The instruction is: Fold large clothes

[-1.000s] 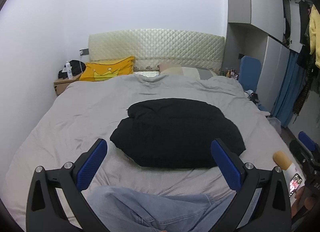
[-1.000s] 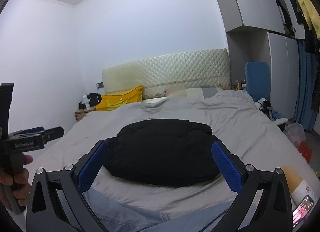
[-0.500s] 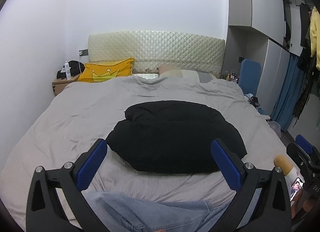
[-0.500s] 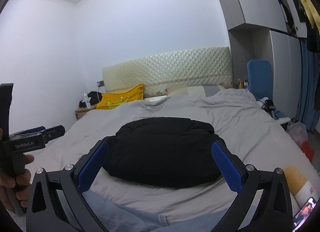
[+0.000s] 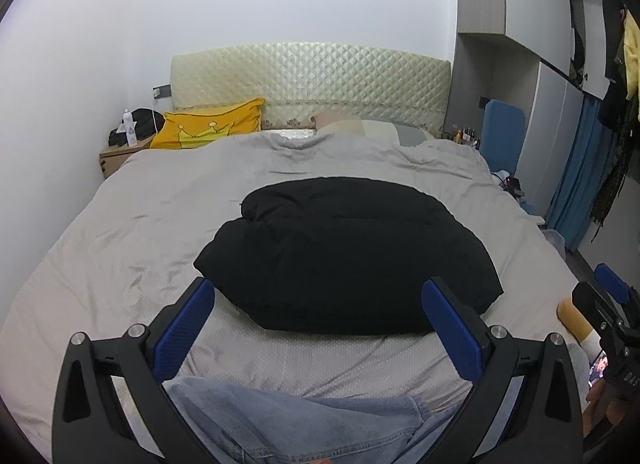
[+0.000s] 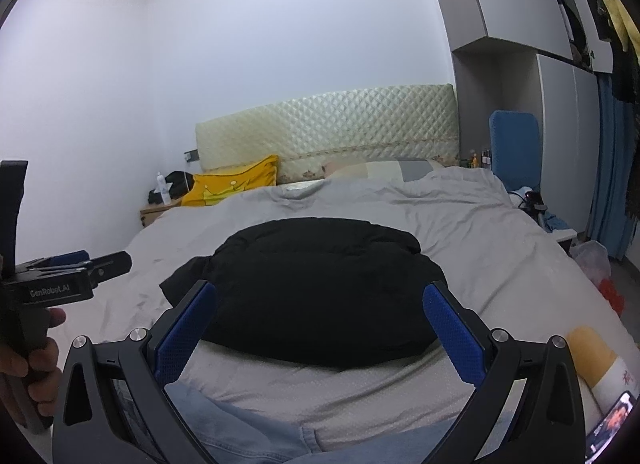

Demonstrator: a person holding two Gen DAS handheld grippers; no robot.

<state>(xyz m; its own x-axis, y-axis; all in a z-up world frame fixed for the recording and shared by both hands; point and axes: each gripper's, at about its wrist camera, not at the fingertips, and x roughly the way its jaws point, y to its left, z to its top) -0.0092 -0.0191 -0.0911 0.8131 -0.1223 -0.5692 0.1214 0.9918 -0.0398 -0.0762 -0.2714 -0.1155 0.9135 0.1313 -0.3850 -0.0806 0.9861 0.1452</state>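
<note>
Black and puffy, the padded jacket [image 5: 344,256] lies bundled in the centre of both frames on the grey duvet [image 5: 132,232], well short of the quilted headboard [image 5: 308,92] at the top. The left gripper [image 5: 318,322] and the right gripper [image 6: 320,322] both stand wide and hold nothing, each raised above the near edge of the bed with blue denim [image 5: 296,424] low in the frame under them.

Slippery, springy fill is the likely trouble: a pinch that catches only the outer shell could slide off, and a fold pressed down may puff back open. With the sleeves and hem hidden inside the bundle, grabbing the wrong layer would drag the whole lump instead of spreading it.

A phone [image 6: 610,426] and a yellow-capped bottle [image 6: 596,360] lie at the lower right, near the bed's edge; a wide sweep of cloth could knock them off. Open duvet lies left of and beyond the jacket, the better side to spread toward.
</note>
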